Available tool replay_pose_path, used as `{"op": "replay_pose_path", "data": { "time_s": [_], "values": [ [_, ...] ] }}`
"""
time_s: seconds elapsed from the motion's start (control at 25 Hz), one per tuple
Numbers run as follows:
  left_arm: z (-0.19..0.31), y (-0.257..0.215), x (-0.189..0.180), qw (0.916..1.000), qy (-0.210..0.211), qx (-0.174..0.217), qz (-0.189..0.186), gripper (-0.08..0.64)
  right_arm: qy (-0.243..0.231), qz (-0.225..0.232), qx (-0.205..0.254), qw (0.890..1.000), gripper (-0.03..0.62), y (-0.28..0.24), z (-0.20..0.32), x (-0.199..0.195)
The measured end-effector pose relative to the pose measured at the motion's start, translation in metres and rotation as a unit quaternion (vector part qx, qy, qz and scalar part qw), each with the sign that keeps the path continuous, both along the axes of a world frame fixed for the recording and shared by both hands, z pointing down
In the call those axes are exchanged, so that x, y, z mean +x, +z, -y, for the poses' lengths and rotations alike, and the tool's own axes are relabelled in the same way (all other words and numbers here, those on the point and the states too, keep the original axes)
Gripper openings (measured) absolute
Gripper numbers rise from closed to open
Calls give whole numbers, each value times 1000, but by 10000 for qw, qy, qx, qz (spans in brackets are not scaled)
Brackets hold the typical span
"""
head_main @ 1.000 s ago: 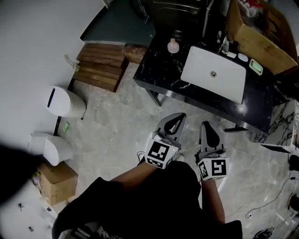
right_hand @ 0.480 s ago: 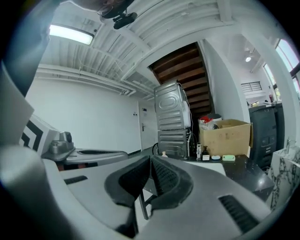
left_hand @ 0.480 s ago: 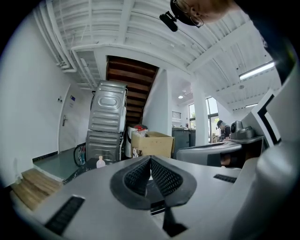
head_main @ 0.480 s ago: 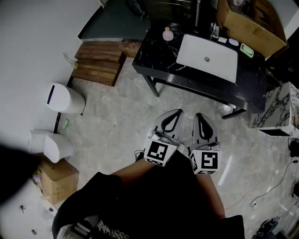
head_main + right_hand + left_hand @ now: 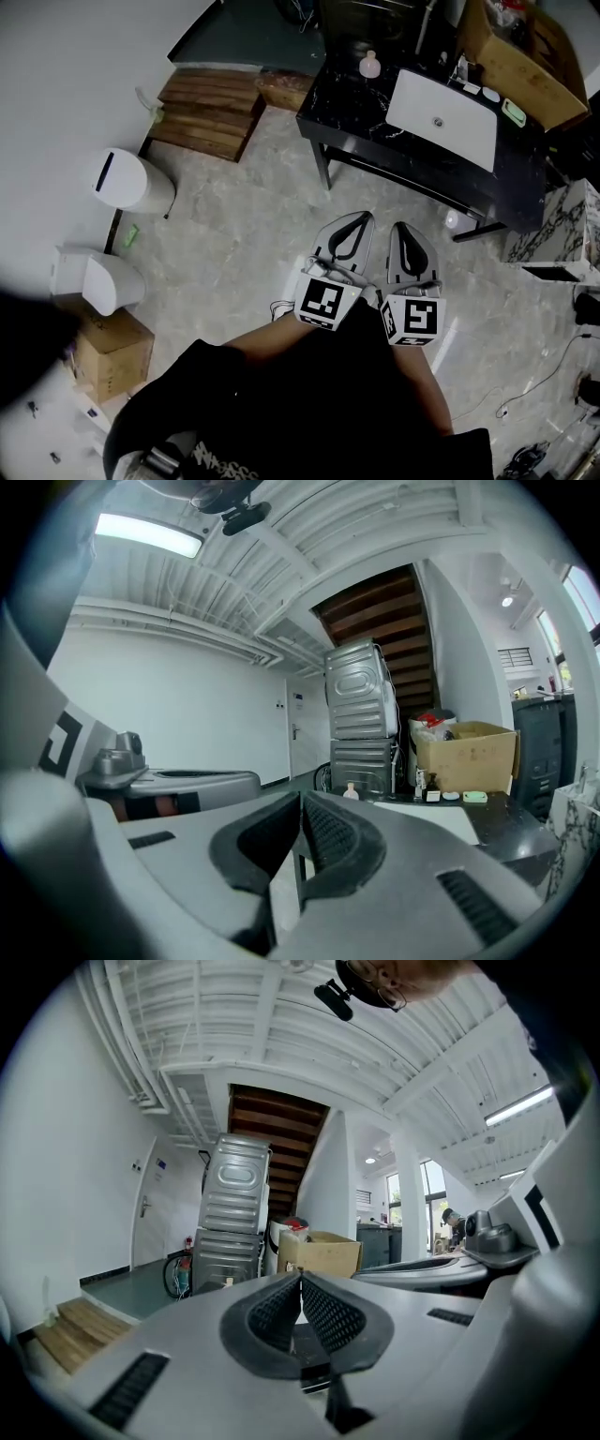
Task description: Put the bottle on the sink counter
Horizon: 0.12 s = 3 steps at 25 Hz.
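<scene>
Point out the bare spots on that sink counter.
Widest bare patch: the black counter left of the white basin, in front of the pink bottle. A narrow strip runs along the basin's front. Crowded: small items behind the basin, by the cardboard box.

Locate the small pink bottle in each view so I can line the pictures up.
Head view: pink bottle at top centre, on the left end of the black counter, left of the white sink.
Left gripper view: not in it.
Right gripper view: pink bottle, tiny, near picture centre.
Shared landmark: cardboard box.
</scene>
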<state>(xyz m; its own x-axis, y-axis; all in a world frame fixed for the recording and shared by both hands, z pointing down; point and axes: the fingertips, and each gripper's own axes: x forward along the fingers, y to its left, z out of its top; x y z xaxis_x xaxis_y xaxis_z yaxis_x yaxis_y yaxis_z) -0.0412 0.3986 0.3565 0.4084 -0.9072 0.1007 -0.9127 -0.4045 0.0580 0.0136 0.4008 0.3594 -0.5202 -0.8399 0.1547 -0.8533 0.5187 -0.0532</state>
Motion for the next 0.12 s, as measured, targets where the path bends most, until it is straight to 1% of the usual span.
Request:
{"op": "replay_pose_path", "data": {
  "time_s": [0.12],
  "values": [
    [-13, -5, -34, 10000, -15, 59, -7, 15, -77, -37, 38, 10000, 41, -5, -11, -39]
  ]
}}
